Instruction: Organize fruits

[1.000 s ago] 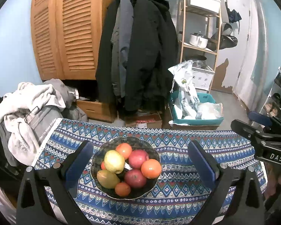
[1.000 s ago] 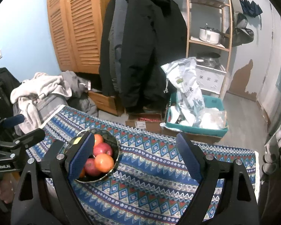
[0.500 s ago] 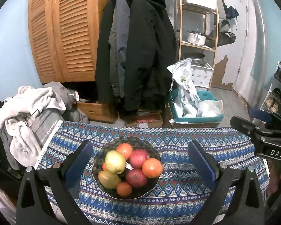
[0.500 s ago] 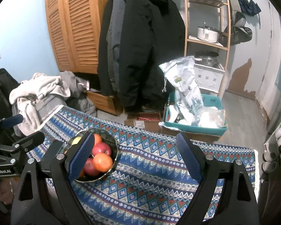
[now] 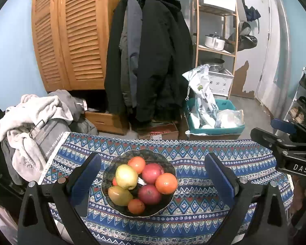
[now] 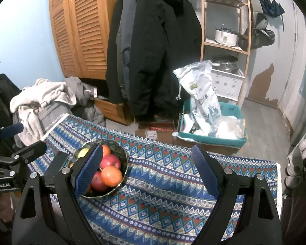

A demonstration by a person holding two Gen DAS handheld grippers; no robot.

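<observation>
Here, a dark scalloped glass bowl heaped with smooth round fruit sits on the blue zigzag-patterned woven tablecloth: a yellow-green apple, a greenish-yellow pear-shaped fruit lying with its long axis roughly left to right, two red apples, and glossy orange citrus. The left gripper, its blue textured pads spread wide and holding nothing, frames the bowl, while the right gripper, equally wide apart and empty, hangs over bare cloth with the bowl behind its left pad.
</observation>
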